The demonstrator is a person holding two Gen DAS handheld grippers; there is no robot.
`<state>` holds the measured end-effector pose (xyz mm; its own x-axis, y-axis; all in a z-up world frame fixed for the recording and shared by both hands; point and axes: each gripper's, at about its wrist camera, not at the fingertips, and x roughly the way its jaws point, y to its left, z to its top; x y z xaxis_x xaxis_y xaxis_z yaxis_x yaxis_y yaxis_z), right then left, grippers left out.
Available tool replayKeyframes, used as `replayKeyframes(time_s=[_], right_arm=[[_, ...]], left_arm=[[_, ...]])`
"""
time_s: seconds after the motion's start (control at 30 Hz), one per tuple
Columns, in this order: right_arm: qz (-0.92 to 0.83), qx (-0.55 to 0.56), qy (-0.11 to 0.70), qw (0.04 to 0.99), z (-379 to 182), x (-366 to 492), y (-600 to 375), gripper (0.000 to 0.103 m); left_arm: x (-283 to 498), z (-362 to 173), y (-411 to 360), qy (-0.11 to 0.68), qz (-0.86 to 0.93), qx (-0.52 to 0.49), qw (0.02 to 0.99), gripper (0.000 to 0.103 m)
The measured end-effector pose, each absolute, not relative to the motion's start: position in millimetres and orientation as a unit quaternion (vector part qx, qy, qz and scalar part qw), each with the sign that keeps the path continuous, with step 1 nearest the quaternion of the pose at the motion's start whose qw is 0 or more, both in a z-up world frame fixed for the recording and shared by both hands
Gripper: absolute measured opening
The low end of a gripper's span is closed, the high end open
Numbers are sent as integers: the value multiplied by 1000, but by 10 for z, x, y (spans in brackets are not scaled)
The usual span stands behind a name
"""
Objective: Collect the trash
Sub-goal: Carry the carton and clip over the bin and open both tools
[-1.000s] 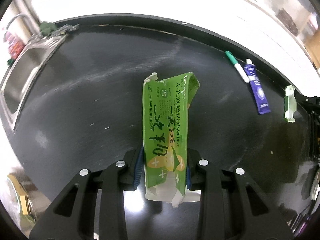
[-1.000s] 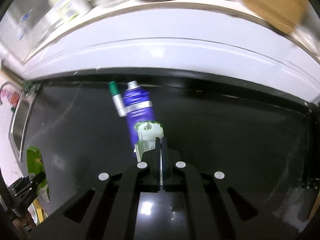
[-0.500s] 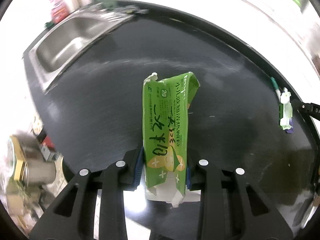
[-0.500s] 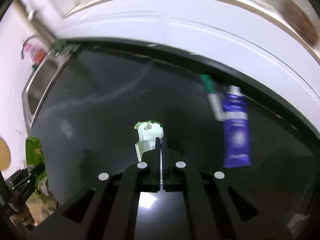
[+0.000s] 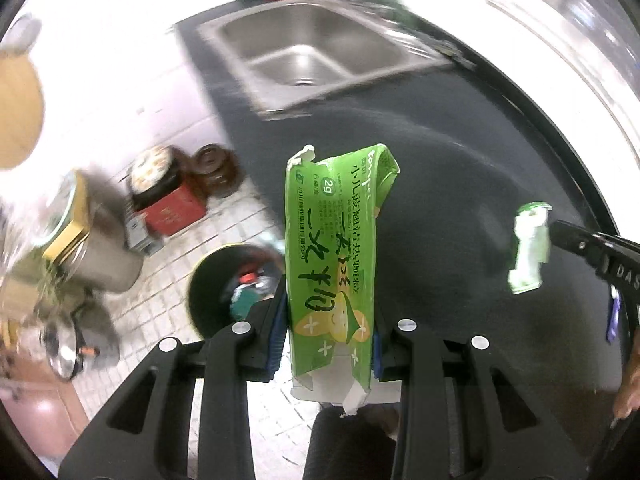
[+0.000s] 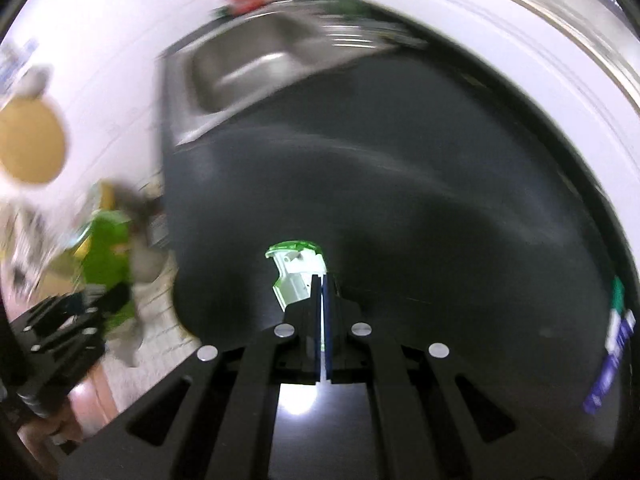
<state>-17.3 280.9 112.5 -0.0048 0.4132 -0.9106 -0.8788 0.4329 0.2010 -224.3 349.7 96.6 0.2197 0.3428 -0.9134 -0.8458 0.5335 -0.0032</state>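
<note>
The left gripper [image 5: 326, 344] is pinching a torn green carton [image 5: 334, 256] between its blue-padded jaws; the carton is standing up out of the jaws, its ragged open top leaning slightly right and its torn white bottom edge hanging just below the pads. It is hanging in the air over the edge of the black table [image 5: 440, 184], with the white tiled floor [image 5: 168, 280] showing beneath its left side. On that floor, just left of the left jaw, a round dark bin [image 5: 212, 292] is sitting with some rubbish inside it, and farther left a metal can [image 5: 92, 248], a red box [image 5: 168, 204] and a brown jar [image 5: 214, 168] are standing near one another. A steel sink [image 5: 316, 56] is set into the table's far end. The right gripper [image 6: 322, 296] is holding its jaws pressed together on a small white and green plastic scrap [image 6: 298, 272], which is sticking up and to the left from the jaw tips, above the dark table; the same scrap is showing at the right of the left wrist view, clear of the table surface. At the right edge of the right wrist view, a green-capped pen [image 6: 617, 292] and a blue tube [image 6: 608, 364] are lying blurred on the table, well apart from both grippers.
</note>
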Motion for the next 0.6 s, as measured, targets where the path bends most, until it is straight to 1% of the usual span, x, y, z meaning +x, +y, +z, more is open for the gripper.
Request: replayKeyframes(time_s=[0.13, 0.23, 0.4, 0.6], right_arm=[[544, -252, 495, 629, 1240, -822, 3305, 2], [575, -279, 486, 597, 1216, -1268, 3647, 2], [594, -316, 485, 559, 995, -1787, 4012, 2], [597, -368, 482, 525, 579, -2149, 4300, 2]], left_arm=[[-2782, 945, 3710, 468, 447, -283, 708, 32], [-3134, 863, 3852, 463, 470, -306, 686, 32], [-3545, 620, 4041, 461, 491, -338, 658, 32], [-3755, 236, 4165, 455, 491, -379, 639, 32]])
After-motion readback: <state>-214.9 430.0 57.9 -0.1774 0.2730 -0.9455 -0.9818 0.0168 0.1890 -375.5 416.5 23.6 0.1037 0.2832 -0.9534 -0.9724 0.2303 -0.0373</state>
